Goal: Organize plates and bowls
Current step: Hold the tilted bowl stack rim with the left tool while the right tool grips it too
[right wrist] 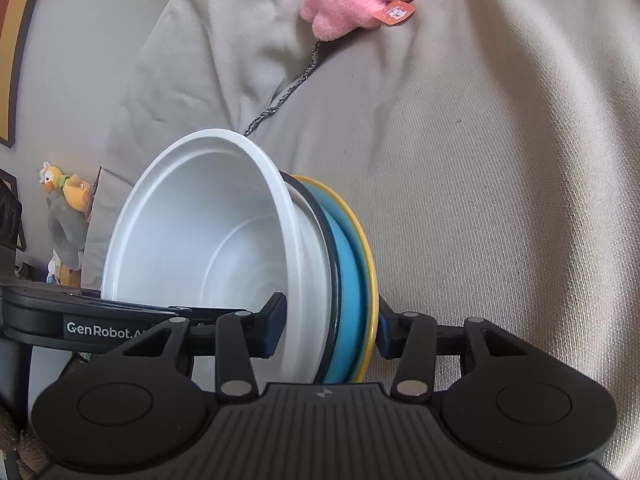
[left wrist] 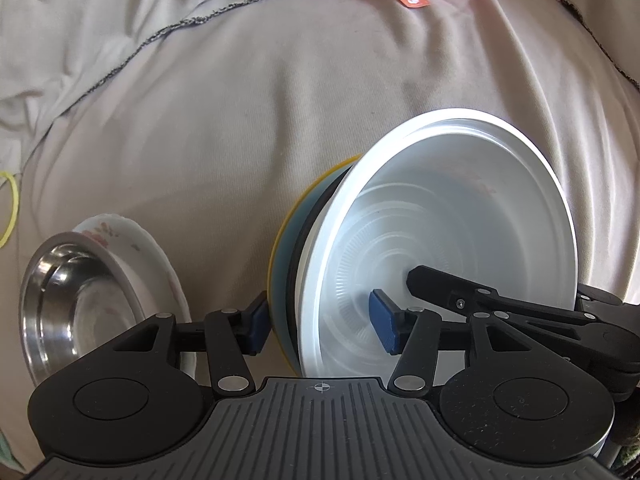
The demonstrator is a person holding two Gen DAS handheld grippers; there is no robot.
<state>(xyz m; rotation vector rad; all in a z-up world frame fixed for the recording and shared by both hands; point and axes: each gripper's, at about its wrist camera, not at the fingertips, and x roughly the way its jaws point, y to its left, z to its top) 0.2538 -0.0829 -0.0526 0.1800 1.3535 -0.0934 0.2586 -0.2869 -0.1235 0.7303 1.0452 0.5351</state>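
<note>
The left claw (left wrist: 326, 322) and the right claw (right wrist: 328, 326) each clamped the rim of one nested stack, a white plastic bowl (left wrist: 440, 240) inside a blue bowl (right wrist: 352, 276) and yellow plate (right wrist: 370, 248), tilted above the beige bedsheet (left wrist: 240, 100); a steel bowl (left wrist: 76, 304) sat on a floral plate (left wrist: 140, 248) nearby

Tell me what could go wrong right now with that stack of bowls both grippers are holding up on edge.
1. The white plastic bowl merely nests in the stack on edge, over the blue bowl and yellow plate; a tilt could slide it out.
2. The left gripper and right gripper both straddle the rims, so uneven pulling might split the stack.
3. It could land on the steel bowl on the floral plate.
</note>
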